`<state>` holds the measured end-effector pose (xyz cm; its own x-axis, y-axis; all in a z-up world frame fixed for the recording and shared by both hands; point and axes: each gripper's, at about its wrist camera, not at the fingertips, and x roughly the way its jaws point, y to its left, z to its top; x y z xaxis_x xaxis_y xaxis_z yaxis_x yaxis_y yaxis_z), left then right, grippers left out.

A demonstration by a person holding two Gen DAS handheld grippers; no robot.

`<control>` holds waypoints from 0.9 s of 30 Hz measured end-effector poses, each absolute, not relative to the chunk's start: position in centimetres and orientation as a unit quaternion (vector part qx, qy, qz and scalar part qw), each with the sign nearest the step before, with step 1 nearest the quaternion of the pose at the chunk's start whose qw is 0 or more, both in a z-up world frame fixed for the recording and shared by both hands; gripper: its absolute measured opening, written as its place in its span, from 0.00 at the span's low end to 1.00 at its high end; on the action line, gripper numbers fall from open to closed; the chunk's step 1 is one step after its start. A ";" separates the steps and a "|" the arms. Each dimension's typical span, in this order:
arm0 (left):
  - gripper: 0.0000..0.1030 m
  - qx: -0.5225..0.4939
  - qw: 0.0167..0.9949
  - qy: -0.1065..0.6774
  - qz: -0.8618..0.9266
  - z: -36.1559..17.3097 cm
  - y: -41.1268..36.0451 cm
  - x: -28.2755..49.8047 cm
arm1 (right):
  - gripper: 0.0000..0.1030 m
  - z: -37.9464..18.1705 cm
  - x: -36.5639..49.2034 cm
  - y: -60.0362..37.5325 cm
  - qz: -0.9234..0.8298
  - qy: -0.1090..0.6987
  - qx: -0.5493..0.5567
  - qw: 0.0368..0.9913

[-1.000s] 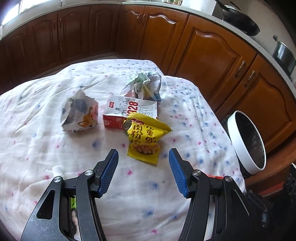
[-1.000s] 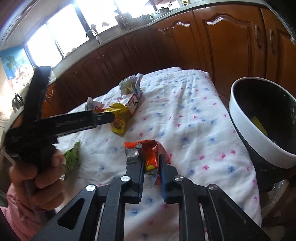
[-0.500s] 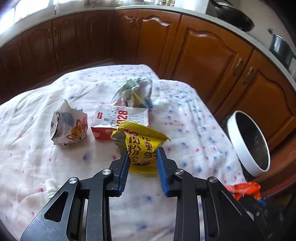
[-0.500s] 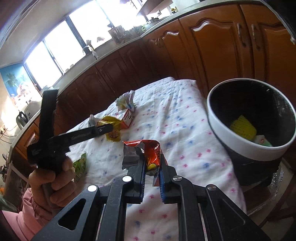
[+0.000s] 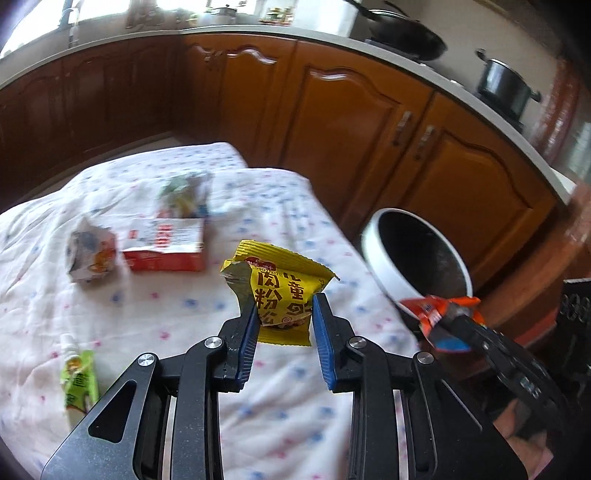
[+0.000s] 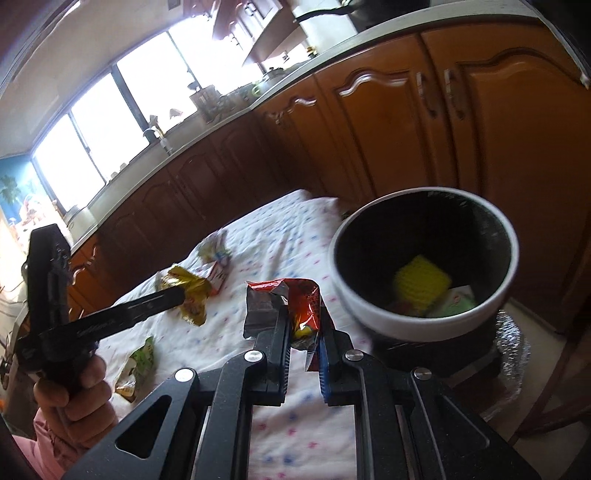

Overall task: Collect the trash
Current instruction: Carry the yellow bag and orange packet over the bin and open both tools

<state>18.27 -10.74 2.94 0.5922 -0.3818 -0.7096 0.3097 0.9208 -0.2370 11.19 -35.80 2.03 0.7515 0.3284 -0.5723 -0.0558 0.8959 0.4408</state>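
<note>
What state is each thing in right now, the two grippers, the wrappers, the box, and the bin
left gripper: shut on the yellow snack packet, lifted off the cloth.
right gripper: shut on the red wrapper, held near the bin.
trash bin: open, trash already inside.
red and white box: lying flat on the tablecloth.
crumpled white wrapper: on the cloth, untouched.
green packet: lying on the cloth.

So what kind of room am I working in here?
Most likely a home kitchen: wooden cabinets under a countertop, a wok and pot on the hob, and a sink tap below the windows.
</note>
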 end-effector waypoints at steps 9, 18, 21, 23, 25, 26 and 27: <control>0.26 -0.014 0.882 0.397 -0.253 4.5 -16.5 17.5 | 0.12 2.8 11.4 -40.7 0.057 0.320 0.210 0.922; 0.26 0.014 0.871 0.395 -0.291 5.7 -21.8 18.3 | 0.12 2.7 12.9 -43.4 0.034 0.321 0.209 0.923; 0.26 0.026 0.867 0.396 -0.301 5.8 -23.8 18.9 | 0.12 2.6 13.5 -44.3 0.029 0.326 0.212 0.921; 0.26 0.028 0.860 0.406 -0.308 5.7 -25.0 19.6 | 0.13 2.5 13.9 -45.0 0.027 0.329 0.214 0.919; 0.26 0.031 0.857 0.411 -0.311 5.5 -25.9 20.1 | 0.13 2.5 14.5 -45.4 0.028 0.334 0.215 0.918; 0.26 0.036 0.856 0.413 -0.311 5.3 -26.5 20.5 | 0.14 2.5 14.9 -45.6 0.028 0.336 0.213 0.917; 0.26 0.039 0.854 0.415 -0.311 5.1 -26.9 20.8 | 0.14 2.4 15.0 -45.6 0.027 0.339 0.211 0.917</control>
<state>20.78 -26.93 5.06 0.4619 -0.4985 -0.7336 0.5628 0.8040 -0.1921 15.01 -45.64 2.41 0.7694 0.1922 -0.6092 0.0936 0.9095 0.4051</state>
